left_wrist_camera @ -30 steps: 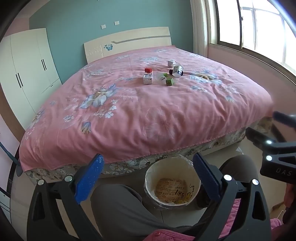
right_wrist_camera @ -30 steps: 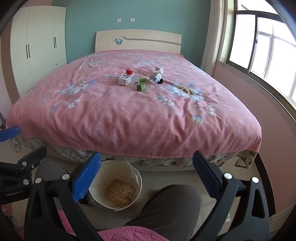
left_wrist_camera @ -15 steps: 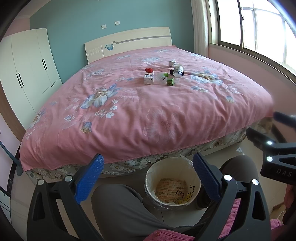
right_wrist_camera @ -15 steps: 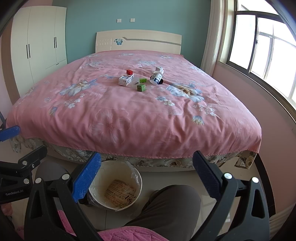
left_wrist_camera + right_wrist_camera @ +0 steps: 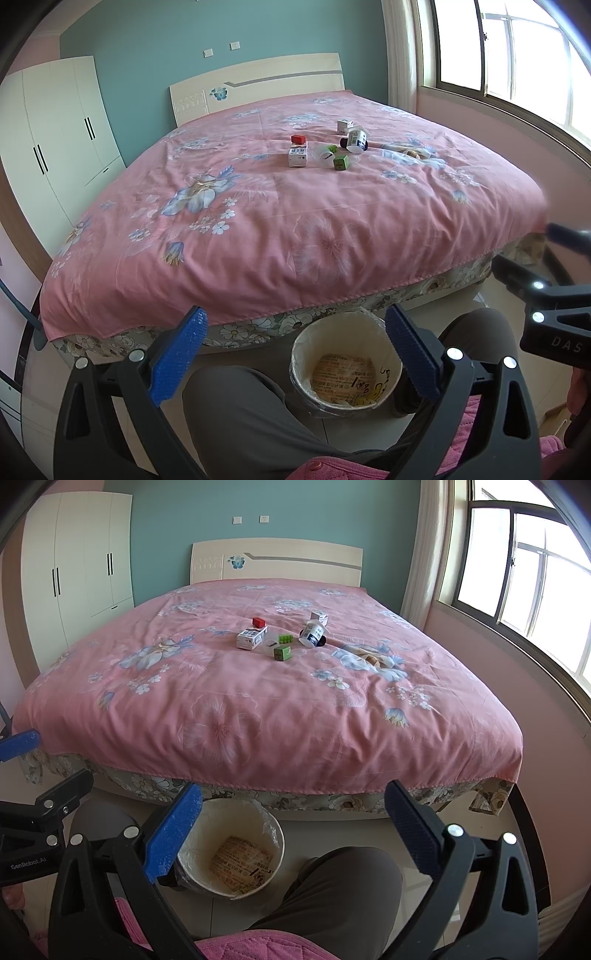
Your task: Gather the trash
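Small trash lies in a cluster on the far middle of the pink bed [image 5: 295,229]: a white carton [image 5: 298,157] [image 5: 251,638], a red block [image 5: 298,139] [image 5: 259,621], a green cube [image 5: 340,162] [image 5: 282,652], a tipped white bottle [image 5: 355,139] [image 5: 312,634] and a small white box [image 5: 344,125]. A lined round bin [image 5: 345,371] [image 5: 231,849] stands on the floor at the bed's foot. My left gripper [image 5: 293,354] and right gripper [image 5: 293,830] are open and empty, held low above the bin, far from the trash.
The person's grey-trousered knees [image 5: 243,406] [image 5: 343,886] flank the bin. A white wardrobe [image 5: 55,140] stands left of the bed. A window [image 5: 535,572] and pink wall run along the right side. The headboard [image 5: 277,559] is at the back.
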